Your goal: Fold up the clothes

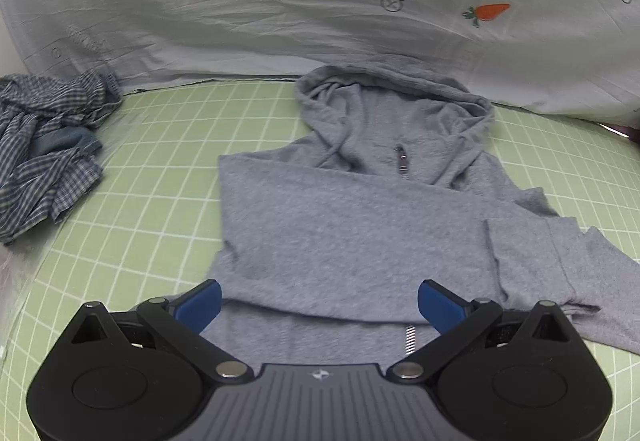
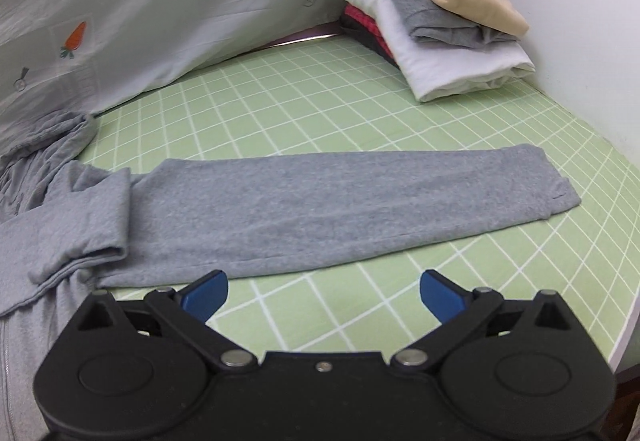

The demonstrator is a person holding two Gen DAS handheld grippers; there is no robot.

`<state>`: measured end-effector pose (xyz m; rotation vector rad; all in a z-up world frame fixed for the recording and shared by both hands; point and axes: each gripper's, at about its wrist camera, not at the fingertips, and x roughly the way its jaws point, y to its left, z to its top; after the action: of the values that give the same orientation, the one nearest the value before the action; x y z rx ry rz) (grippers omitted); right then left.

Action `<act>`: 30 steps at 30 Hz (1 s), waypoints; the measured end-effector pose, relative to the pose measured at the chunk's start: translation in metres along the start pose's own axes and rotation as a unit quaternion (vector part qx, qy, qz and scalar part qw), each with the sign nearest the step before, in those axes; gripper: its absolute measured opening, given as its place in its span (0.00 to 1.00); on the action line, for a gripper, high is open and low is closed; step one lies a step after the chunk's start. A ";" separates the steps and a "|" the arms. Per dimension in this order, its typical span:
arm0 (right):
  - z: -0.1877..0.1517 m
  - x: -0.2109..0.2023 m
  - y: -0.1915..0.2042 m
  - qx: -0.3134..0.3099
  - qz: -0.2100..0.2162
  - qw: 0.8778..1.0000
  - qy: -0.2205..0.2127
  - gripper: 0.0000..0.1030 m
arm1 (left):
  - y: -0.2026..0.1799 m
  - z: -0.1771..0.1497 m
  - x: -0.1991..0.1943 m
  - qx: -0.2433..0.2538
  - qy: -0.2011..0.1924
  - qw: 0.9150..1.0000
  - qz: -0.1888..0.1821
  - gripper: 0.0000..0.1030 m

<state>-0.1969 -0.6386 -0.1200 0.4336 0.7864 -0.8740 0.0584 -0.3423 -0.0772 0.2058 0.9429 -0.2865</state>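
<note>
We count one grey hoodie (image 1: 340, 225) at frame centre, two sleeves: one folded across the body (image 1: 532, 261), one stretched out (image 2: 340, 201). One crumpled checked garment (image 1: 44, 145) at left. One stack (image 2: 432, 25) upper right, about five folded pieces. Two orange carrots (image 1: 490, 11) on the pale sheet (image 1: 280, 21).

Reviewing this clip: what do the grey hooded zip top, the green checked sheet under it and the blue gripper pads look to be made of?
Grey hooded zip top: soft heathered knit, likely cotton jersey; matte, flecked, drapes in loose folds, with a metal zip pull.
Green checked sheet: thin woven fabric, probably cotton; flat, matte, with white grid lines.
Blue gripper pads: smooth, slightly glossy, apparently moulded plastic or rubber; which one is unclear.
</note>
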 end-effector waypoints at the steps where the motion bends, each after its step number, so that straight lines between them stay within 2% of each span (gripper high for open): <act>1: 0.004 0.005 -0.008 0.010 -0.005 1.000 0.002 1.00 | -0.011 0.004 0.004 0.007 -0.001 1.000 -0.005 1.00; 4: 0.019 0.026 -0.030 0.035 -0.032 0.999 0.006 1.00 | -0.045 0.019 0.020 0.026 0.006 0.999 -0.022 1.00; 10: 0.047 0.066 -0.062 0.069 -0.070 0.995 0.016 1.00 | -0.101 0.031 0.053 0.052 0.047 0.997 -0.045 1.00; 16: 0.054 0.091 -0.074 0.055 -0.092 0.993 0.039 1.00 | -0.131 0.025 0.074 0.079 0.084 0.992 -0.041 0.99; 19: 0.050 0.097 -0.077 0.064 -0.103 0.991 0.048 1.00 | -0.137 0.021 0.078 0.088 0.088 0.991 -0.052 0.94; 22: 0.045 0.096 -0.081 0.086 -0.102 0.990 0.044 1.00 | -0.142 0.018 0.078 0.094 0.089 0.989 -0.066 0.80; 27: 0.042 0.095 -0.081 0.099 -0.105 0.989 0.040 1.00 | -0.152 0.013 0.071 0.120 0.071 0.986 -0.095 0.48; 30: 0.042 0.095 -0.081 0.099 -0.107 0.989 0.039 1.00 | -0.159 0.011 0.067 0.136 0.064 0.983 -0.106 0.16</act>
<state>-0.2068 -0.7606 -0.1678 0.5679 0.8320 -1.1460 0.0518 -0.5053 -0.1338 0.3796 1.0526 -0.6059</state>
